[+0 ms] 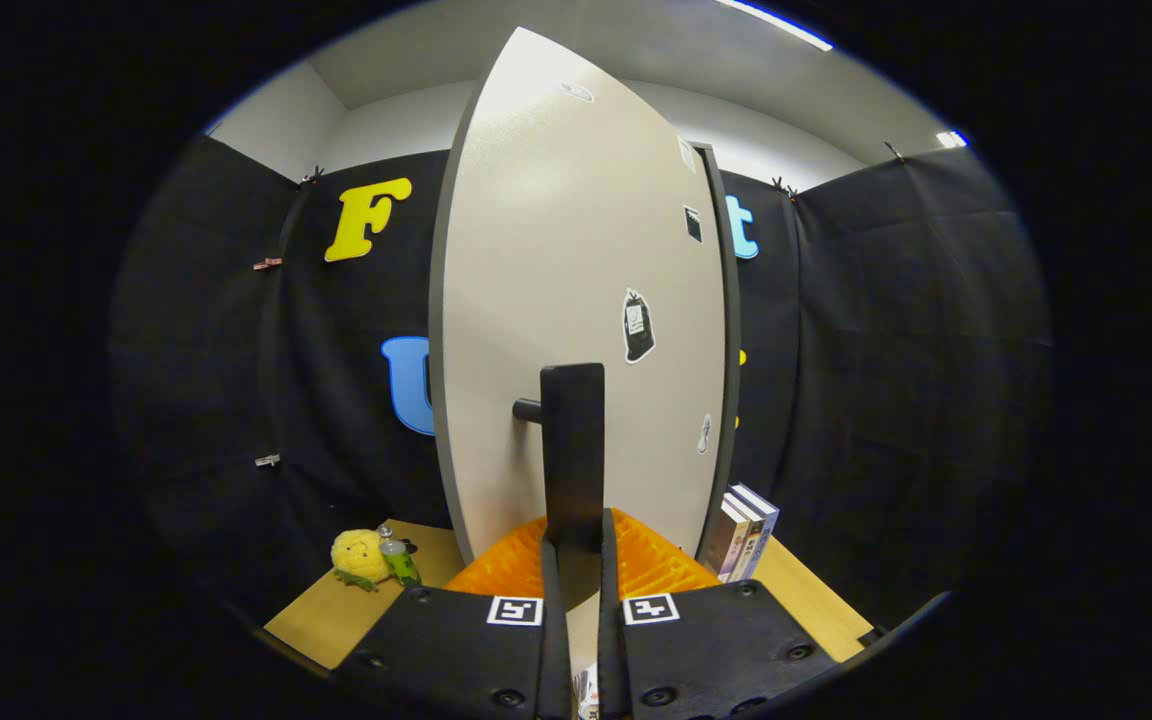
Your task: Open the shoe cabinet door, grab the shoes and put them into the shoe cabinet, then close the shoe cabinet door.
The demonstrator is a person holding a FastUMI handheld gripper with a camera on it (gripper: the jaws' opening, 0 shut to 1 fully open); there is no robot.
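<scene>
Between the tongs (576,545), a tall black bar handle (573,450) stands upright, its lower end running down into the narrow gap between the two fingers. The fingers are drawn close together on either side of that bar, and both appear to press on it, so I judge the tongs to be clamped on the handle rather than merely straddling it. A short black peg joins the handle to the pale grey, speckled flat door of the shoe cabinet (576,300), which rises straight ahead of the tongs and stands edge-on and swung out, with its dark-edged left rim nearer and its hinged side toward the right, where a dark frame strip runs beside it.

The handle's long axis is vertical and in line with the slot of the tongs, so the grip sits square across it. The door's face carries a few small stickers.

Beyond the fingers and low down, a wooden worktop (336,610) carries a yellow plush toy (358,558) with a small green bottle (398,562) just beside it on the left, and a few upright books (744,530) on the right. No shoes can be made out.

As a judgement, the door step is in hand, and the coming move depends on swinging the handle in an arc about the right-hand hinge.
</scene>
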